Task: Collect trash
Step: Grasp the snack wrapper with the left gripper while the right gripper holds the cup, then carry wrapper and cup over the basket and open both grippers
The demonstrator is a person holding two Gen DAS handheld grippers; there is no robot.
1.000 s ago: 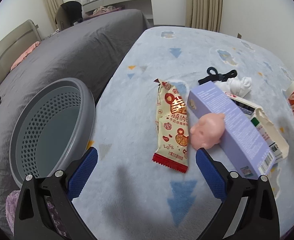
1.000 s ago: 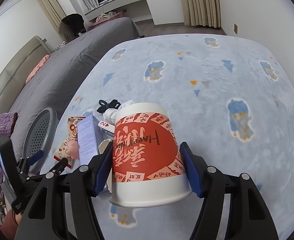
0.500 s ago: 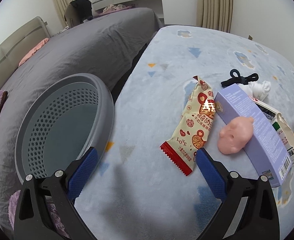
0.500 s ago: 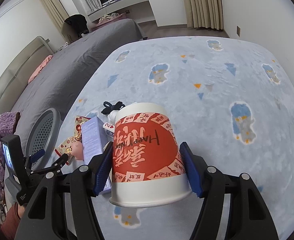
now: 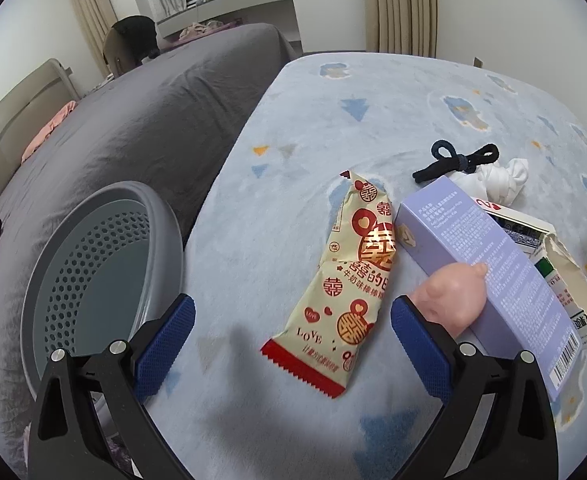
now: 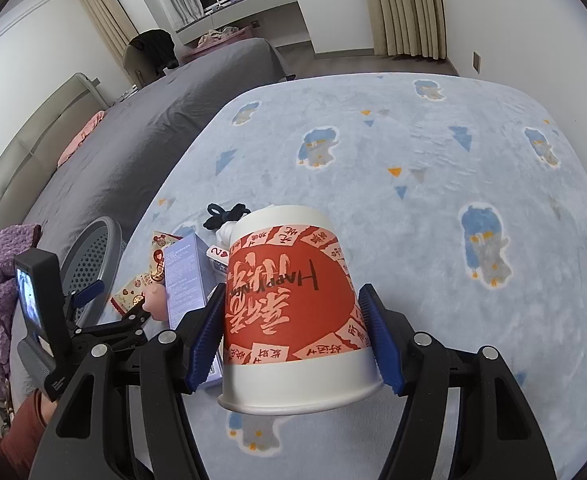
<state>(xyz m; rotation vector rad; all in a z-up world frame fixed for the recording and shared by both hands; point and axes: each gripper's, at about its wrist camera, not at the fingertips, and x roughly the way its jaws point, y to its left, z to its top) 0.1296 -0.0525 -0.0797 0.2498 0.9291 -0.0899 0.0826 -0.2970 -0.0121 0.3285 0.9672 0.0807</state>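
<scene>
A cream and red snack wrapper [image 5: 353,280] lies flat on the light blue blanket [image 5: 293,128]. Its red end reaches between the fingers of my left gripper [image 5: 291,336], which is open and holds nothing. A pink pig toy [image 5: 449,300] sits by the gripper's right finger, against a purple box [image 5: 489,276]. My right gripper [image 6: 293,332] is shut on a red and white paper cup [image 6: 293,304], held upside down above the blanket. The left gripper [image 6: 109,304] also shows in the right wrist view, over the wrapper [image 6: 141,292].
A grey perforated basket [image 5: 93,280] stands at the left, at the blanket's edge, beside a grey bed [image 5: 153,120]. Behind the box lie a black hair tie [image 5: 457,160], a white cloth [image 5: 497,180] and a torn carton [image 5: 565,280]. The blanket's far right part is bare.
My left gripper swung toward the basket, then came back and closer to the wrapper, whose red end now lies between its fingers. The right gripper and cup have not moved.
</scene>
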